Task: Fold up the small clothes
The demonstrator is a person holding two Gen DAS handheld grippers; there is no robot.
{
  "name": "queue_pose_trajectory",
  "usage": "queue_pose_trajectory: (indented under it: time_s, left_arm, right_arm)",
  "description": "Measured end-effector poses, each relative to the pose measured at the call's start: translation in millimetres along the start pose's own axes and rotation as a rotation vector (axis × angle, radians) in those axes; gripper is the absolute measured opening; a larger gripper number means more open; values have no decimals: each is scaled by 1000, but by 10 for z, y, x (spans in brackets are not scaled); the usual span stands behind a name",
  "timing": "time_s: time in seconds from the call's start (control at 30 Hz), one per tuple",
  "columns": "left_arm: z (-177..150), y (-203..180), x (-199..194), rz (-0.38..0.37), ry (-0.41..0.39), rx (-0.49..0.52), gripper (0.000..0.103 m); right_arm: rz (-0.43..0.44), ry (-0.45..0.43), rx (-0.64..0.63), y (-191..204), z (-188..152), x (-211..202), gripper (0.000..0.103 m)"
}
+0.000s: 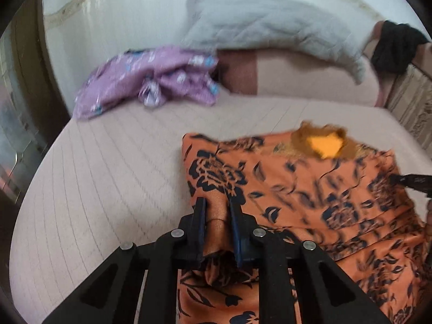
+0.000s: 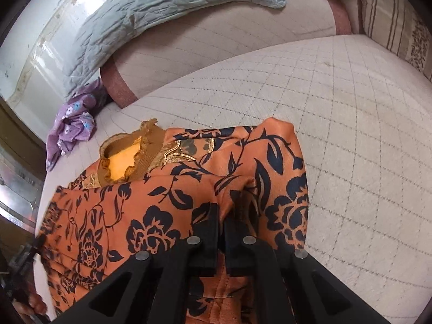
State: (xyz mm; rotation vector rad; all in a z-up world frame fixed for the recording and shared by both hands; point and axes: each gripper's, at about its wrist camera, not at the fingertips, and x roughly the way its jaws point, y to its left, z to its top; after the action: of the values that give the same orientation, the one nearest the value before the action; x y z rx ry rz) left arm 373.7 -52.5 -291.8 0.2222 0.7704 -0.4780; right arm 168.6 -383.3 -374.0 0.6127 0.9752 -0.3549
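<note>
An orange garment with a dark floral print (image 1: 310, 189) lies on the quilted bed, its ruffled collar (image 1: 324, 143) away from me. My left gripper (image 1: 217, 202) is shut on a bunched fold of the garment near its left edge. In the right wrist view the same garment (image 2: 151, 197) spreads to the left, collar (image 2: 127, 159) at the upper left. My right gripper (image 2: 221, 210) is shut on a fold of the garment near its right edge. The right gripper's tip also shows at the right edge of the left wrist view (image 1: 410, 182).
A crumpled purple floral garment (image 1: 145, 81) lies at the far left of the bed (image 1: 108, 175). A grey quilted blanket (image 1: 270, 24) lies over a pink bolster (image 1: 297, 73) at the back. A dark cloth (image 1: 397, 48) hangs on the striped headboard (image 2: 391, 19).
</note>
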Motion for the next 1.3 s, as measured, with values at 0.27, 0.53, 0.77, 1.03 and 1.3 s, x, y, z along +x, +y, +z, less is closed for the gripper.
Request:
queue_pose_trajectory:
  time_s: [0.27, 0.53, 0.77, 1.03, 1.3]
  left_arm:
    - [-111, 36, 346, 45, 167, -20, 34]
    - [200, -62, -564, -39, -79, -44, 76]
    - [246, 74, -2155, 88, -241, -119, 97]
    - [165, -166, -2105, 182, -200, -35, 97]
    - [155, -55, -1816, 112, -167, -74, 97]
  right_arm:
    - [12, -3, 19, -26, -23, 95, 3]
    - [43, -7, 31, -75, -27, 99, 3]
    - [19, -29, -15, -30, -60, 94, 3]
    - [27, -11, 2, -40, -11, 108, 3]
    - [38, 0, 11, -62, 6, 119, 3]
